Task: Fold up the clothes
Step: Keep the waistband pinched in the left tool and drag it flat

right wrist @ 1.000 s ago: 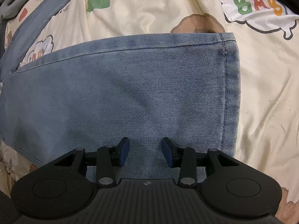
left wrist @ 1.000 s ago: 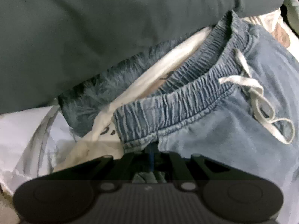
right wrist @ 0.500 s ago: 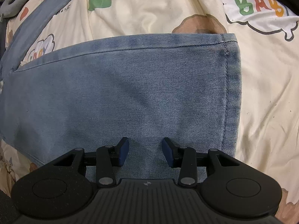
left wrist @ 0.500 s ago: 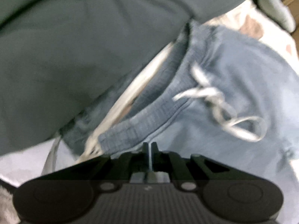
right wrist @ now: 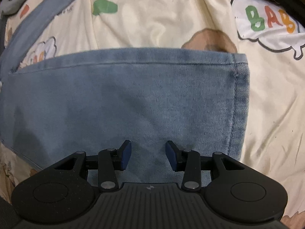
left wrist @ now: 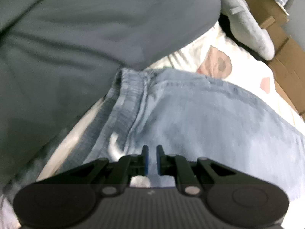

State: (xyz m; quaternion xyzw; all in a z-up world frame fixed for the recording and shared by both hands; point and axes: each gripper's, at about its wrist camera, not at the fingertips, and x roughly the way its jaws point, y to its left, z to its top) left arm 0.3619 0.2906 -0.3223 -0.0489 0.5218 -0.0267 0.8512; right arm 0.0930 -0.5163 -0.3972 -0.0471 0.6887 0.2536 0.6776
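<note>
My left claw (left wrist: 151,153), its jaws parted to a narrow slit and just opening, hangs over the gathered waistband (left wrist: 122,103) of the light blue denim trousers (left wrist: 209,118); blur hides whether any cloth sits between the pads. The waistband runs away up and left of that claw, beside a dark grey-green garment (left wrist: 85,38). My right claw (right wrist: 148,155) stands half open and empty above the hemmed leg end (right wrist: 238,103) on the cartoon-print cream bedspread (right wrist: 152,19). The trousers' long axis runs between my two claws, so the next fold likely brings one end towards the other.
</note>
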